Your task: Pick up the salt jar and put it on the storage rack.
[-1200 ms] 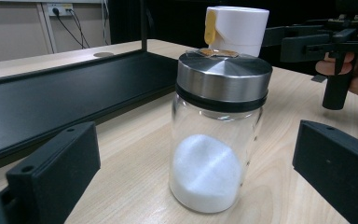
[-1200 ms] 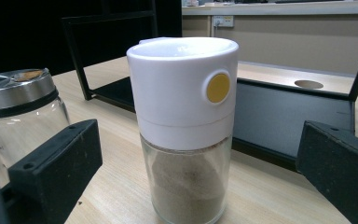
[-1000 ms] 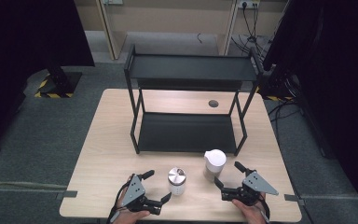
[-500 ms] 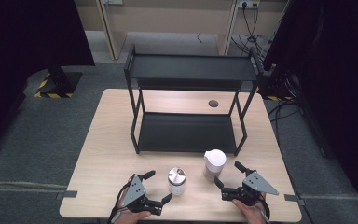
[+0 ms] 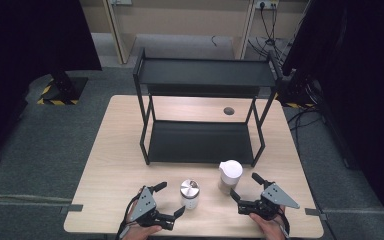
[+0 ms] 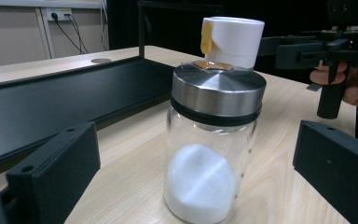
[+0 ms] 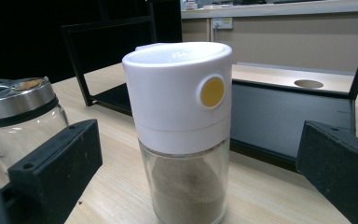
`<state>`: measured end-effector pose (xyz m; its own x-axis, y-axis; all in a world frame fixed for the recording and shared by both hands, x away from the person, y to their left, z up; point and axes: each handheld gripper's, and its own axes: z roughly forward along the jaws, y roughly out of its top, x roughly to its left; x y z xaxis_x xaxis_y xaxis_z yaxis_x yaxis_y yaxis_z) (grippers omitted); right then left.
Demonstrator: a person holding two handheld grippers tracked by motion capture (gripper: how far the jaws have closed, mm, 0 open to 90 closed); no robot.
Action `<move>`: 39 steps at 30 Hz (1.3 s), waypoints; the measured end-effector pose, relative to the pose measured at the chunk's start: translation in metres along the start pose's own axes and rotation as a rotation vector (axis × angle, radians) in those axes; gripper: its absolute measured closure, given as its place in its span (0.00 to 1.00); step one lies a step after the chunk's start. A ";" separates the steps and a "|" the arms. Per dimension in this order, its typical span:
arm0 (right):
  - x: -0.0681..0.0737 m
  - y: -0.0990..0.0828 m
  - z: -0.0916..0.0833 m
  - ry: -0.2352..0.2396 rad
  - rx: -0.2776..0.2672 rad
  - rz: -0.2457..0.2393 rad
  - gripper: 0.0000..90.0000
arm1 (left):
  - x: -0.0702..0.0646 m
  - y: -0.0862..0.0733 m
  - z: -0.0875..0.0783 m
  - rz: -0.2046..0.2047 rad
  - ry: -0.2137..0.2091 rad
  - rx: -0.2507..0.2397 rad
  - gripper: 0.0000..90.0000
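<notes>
The left gripper (image 5: 171, 200) stands wide open beside the steel-lid jar (image 5: 189, 194), holding nothing. The right gripper (image 5: 244, 187) is also wide open, near the white-cap jar (image 5: 229, 176), perhaps not touching. Both jars stand before the shelf (image 5: 200, 141).

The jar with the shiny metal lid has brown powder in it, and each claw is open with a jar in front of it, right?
Not quite. The jar with the shiny metal lid holds white powder, as the left gripper view shows. The brown powder is in the white-capped jar. The rest is right: the left claw and right claw are open, each facing a jar.
</notes>
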<state>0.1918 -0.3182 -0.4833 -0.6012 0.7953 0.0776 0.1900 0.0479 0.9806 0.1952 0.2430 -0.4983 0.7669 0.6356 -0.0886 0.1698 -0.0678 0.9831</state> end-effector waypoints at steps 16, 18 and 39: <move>-0.001 -0.001 0.000 0.009 -0.008 0.004 0.00 | -0.003 0.006 0.018 0.035 -0.024 0.022 0.00; -0.001 -0.001 0.000 0.010 -0.010 0.003 0.00 | -0.003 0.007 0.021 0.040 -0.028 0.022 0.00; -0.001 -0.002 -0.001 0.010 -0.014 0.010 0.00 | 0.000 0.013 0.045 0.038 -0.049 0.063 0.05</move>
<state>0.1919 -0.3198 -0.4848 -0.6069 0.7897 0.0892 0.1854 0.0316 0.9822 0.2256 0.2078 -0.4928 0.8026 0.5935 -0.0602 0.1771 -0.1408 0.9741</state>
